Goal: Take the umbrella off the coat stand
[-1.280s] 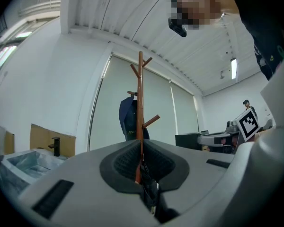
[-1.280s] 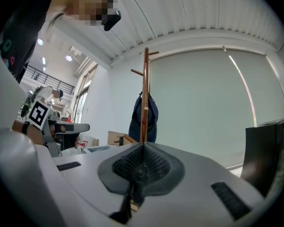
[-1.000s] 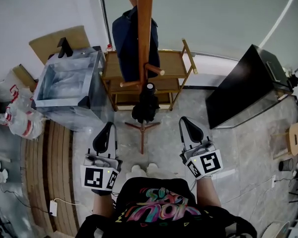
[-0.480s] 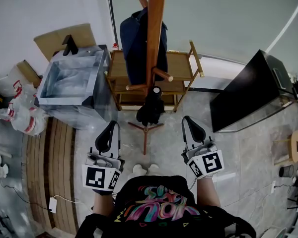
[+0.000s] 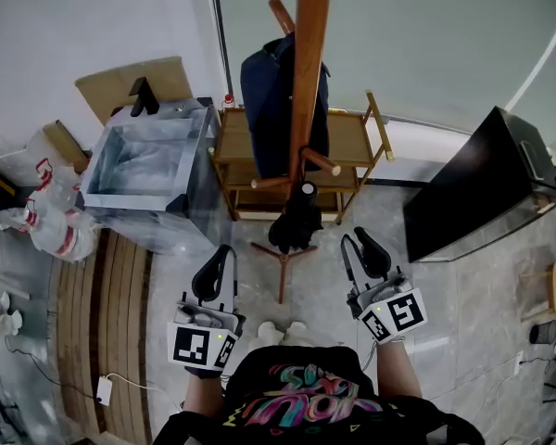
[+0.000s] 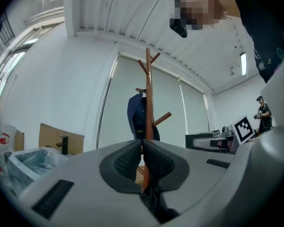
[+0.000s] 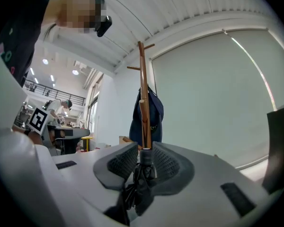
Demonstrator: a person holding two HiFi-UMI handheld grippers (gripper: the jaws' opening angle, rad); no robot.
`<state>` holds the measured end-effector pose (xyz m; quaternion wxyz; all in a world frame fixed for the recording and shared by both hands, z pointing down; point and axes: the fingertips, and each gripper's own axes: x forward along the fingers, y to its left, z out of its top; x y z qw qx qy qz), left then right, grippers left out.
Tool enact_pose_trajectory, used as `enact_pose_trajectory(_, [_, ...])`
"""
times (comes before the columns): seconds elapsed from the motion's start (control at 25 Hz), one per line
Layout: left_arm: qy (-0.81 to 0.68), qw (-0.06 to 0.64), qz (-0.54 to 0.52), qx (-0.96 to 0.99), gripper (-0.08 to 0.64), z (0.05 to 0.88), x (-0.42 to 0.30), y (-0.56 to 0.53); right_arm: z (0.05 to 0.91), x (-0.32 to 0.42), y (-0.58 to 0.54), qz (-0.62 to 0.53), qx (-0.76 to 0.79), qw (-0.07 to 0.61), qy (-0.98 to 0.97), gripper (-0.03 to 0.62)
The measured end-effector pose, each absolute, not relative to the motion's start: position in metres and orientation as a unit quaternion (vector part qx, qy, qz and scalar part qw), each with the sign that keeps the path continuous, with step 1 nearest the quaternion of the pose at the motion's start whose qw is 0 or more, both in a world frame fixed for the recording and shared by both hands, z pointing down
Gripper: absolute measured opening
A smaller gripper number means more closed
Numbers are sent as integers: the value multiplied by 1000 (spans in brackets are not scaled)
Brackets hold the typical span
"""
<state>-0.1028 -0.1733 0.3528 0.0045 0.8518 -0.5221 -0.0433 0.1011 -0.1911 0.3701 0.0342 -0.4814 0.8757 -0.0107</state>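
A black folded umbrella (image 5: 296, 222) hangs from a low peg of the wooden coat stand (image 5: 308, 91), beside a navy jacket (image 5: 276, 100). My left gripper (image 5: 215, 272) is held level, short of the stand and to its left, jaws shut and empty. My right gripper (image 5: 363, 251) is to the right of the umbrella and apart from it. Its jaws are opening, with nothing between them. In the right gripper view the umbrella (image 7: 141, 178) shows beyond the gap of the right gripper (image 7: 145, 150). The left gripper (image 6: 143, 148) faces the coat stand (image 6: 148, 98).
Behind the stand is a low wooden rack (image 5: 352, 137). A clear plastic bin (image 5: 139, 170) stands at the left, with cardboard (image 5: 120, 82) and white bags (image 5: 46, 221) beyond it. A black panel (image 5: 473, 188) leans at the right. Another person (image 6: 264, 112) stands far off.
The view has moved closer to the stand, and both grippers have come a little forward. The right gripper's jaws, shut before, now show a gap.
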Motion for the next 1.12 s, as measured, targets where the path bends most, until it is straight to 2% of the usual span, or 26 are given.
enact_pose_trajectory(0.24, [-524,8,-41,851,34,356,-105,-178,379,87,-206,-9,-463,33,885,189])
enact_pose_trajectory(0.48, [-532,17,-43,845,34,365,-112,-180,402,74,-222,-15,-444,21,896,257])
enact_pose_trajectory(1.12, [-546,29,-38,836,34,375,-116,-185,483,49,-280,-63,-437,-21,897,350])
